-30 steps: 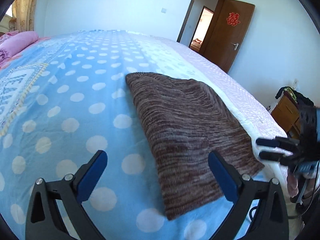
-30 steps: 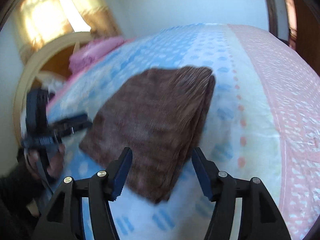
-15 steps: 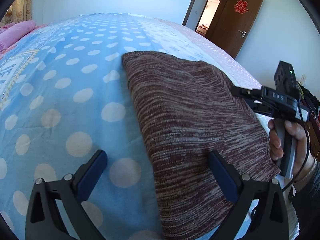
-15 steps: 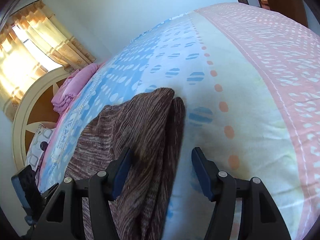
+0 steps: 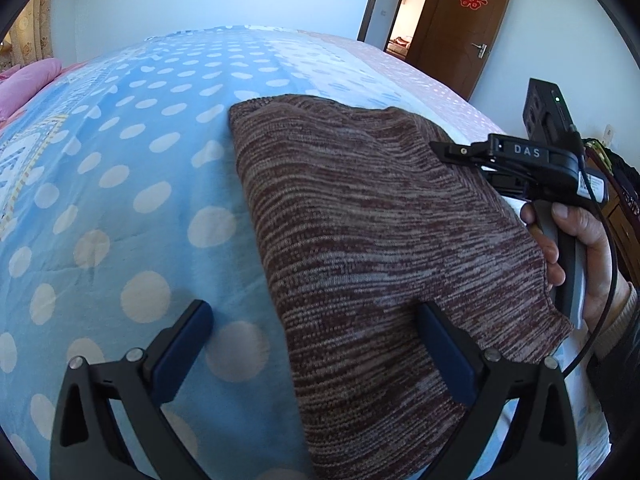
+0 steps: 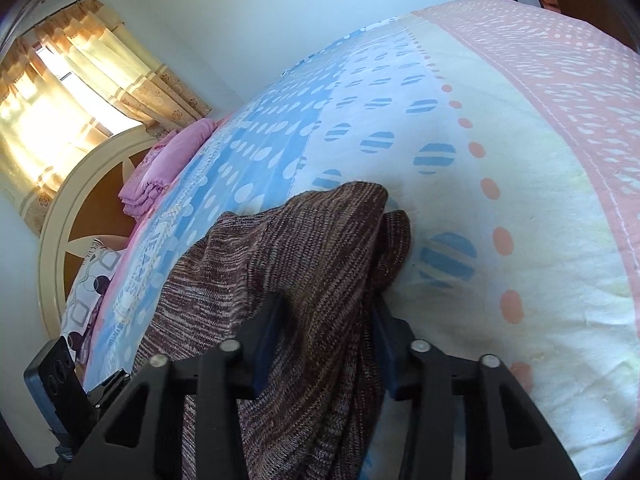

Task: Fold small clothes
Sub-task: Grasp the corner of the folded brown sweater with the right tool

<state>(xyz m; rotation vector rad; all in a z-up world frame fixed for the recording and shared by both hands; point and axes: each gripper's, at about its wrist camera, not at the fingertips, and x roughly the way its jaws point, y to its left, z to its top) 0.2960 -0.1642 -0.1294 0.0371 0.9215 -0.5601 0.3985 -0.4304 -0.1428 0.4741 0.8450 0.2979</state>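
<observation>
A: Sweater (image 5: 372, 240) lies folded on the bed (image 5: 120, 200), near its edge. Right gripper (image 6: 326, 332) is closing on the bunched right-hand edge; cloth sits between the jaws, and the pads appear to press it, though the folds hide the contact. Left gripper (image 5: 316, 344) is wide open, straddling the near edge, holding nothing.

B: Risks?

A: Right may catch only the top layer; lifting would then peel the fold apart. If the left closes late or off the edge, a one-sided pull skews the sweater towards the bed's edge.
</observation>
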